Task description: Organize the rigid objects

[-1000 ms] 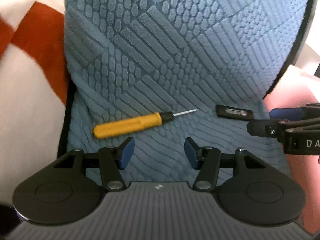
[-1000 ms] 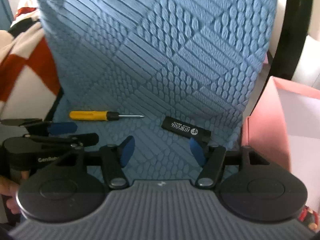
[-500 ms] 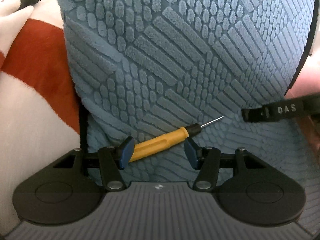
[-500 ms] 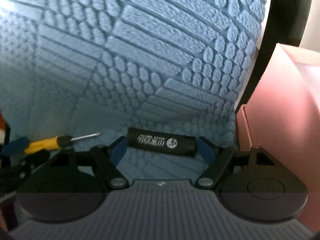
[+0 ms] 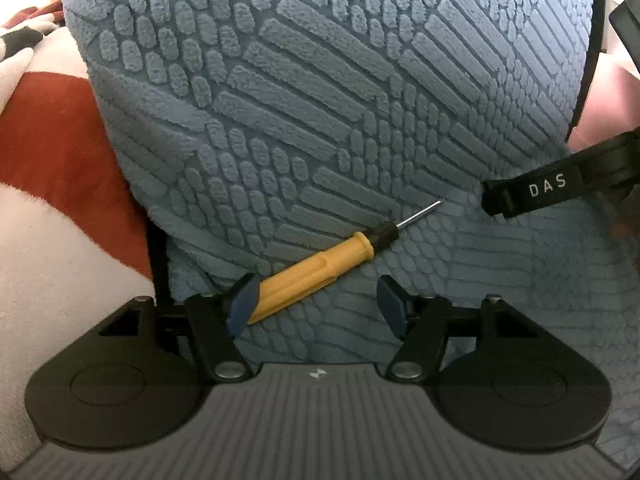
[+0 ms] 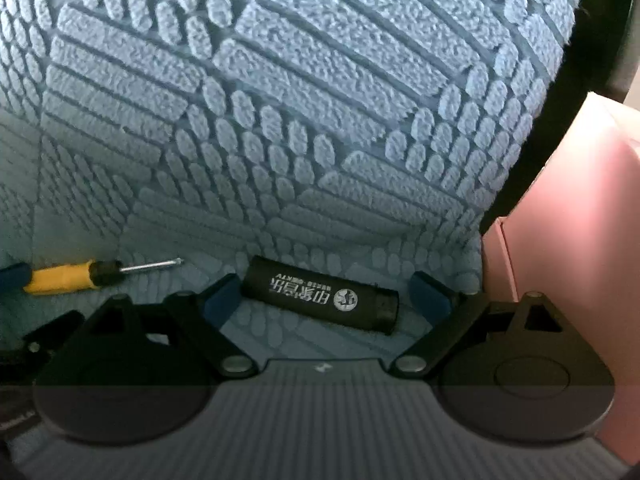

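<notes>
Two grippers are low over a blue cushion [image 5: 360, 100] with a raised pattern, which fills most of both views; a pink box [image 6: 560, 220] stands at the right edge of the right wrist view, and a red and white blanket [image 5: 60, 160] lies at the left edge of the left wrist view.

In the lower middle of the right wrist view, the black cylinder [image 6: 320, 296] lies on the cushion between the fingers of the right gripper [image 6: 326, 294]. These fingers have just been opening and now stand wide apart, one at each end of the cylinder, with a gap at the right end. I judge that a grip along its length is weak; turning the wrist so that the pads press on the round sides would be safer.

In the lower middle of the left wrist view, the yellow screwdriver [image 5: 320, 268] lies slanted, its tip toward the upper right. The fingers of the left gripper [image 5: 316, 302] have also just opened a little and are apart. The handle end is at the left finger [image 5: 242, 304]; I cannot tell whether it touches. The right finger is well clear. The gripper should probably centre on the handle, cross it squarely and sink slightly, because the soft cushion may give way.
</notes>
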The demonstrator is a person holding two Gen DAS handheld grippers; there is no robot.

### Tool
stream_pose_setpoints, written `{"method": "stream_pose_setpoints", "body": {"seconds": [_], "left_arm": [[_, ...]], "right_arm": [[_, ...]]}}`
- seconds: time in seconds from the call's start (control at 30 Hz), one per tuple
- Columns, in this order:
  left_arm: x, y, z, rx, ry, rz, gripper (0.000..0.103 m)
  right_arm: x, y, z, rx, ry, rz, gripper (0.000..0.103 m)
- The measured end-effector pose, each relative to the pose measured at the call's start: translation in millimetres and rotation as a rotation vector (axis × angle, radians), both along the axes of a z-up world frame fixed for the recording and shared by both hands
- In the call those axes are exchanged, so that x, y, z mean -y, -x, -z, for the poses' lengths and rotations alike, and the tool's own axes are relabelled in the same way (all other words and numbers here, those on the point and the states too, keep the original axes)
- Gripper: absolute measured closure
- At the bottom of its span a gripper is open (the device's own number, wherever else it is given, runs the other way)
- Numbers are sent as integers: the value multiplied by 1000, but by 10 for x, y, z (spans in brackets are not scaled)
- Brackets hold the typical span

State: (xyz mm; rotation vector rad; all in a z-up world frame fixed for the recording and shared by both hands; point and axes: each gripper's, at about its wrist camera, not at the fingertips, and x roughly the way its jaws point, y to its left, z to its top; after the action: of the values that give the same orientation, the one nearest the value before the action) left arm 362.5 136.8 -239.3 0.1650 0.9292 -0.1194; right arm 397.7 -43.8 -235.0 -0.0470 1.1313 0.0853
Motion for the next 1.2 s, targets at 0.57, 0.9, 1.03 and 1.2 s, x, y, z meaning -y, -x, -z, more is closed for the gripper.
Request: {"method": "stream_pose_setpoints", "body": {"seconds": [0.57,0.9,1.03,1.2], "left_arm": [[-44,172,-277,-34,158,-35,98],[-401,91,-348,106,261,-101,59],[-409,45,-301,109,260,-45,53],[-324,-43,-114,39,245,13,52]], "right_arm": [[271,-87,-287,-42,-39,-1,18],[363,170,-382,-60,-71,-29,18],[362,243,-355,-60,-64,-44,18],[244,289,-320,-57,-62,-64,18]]}}
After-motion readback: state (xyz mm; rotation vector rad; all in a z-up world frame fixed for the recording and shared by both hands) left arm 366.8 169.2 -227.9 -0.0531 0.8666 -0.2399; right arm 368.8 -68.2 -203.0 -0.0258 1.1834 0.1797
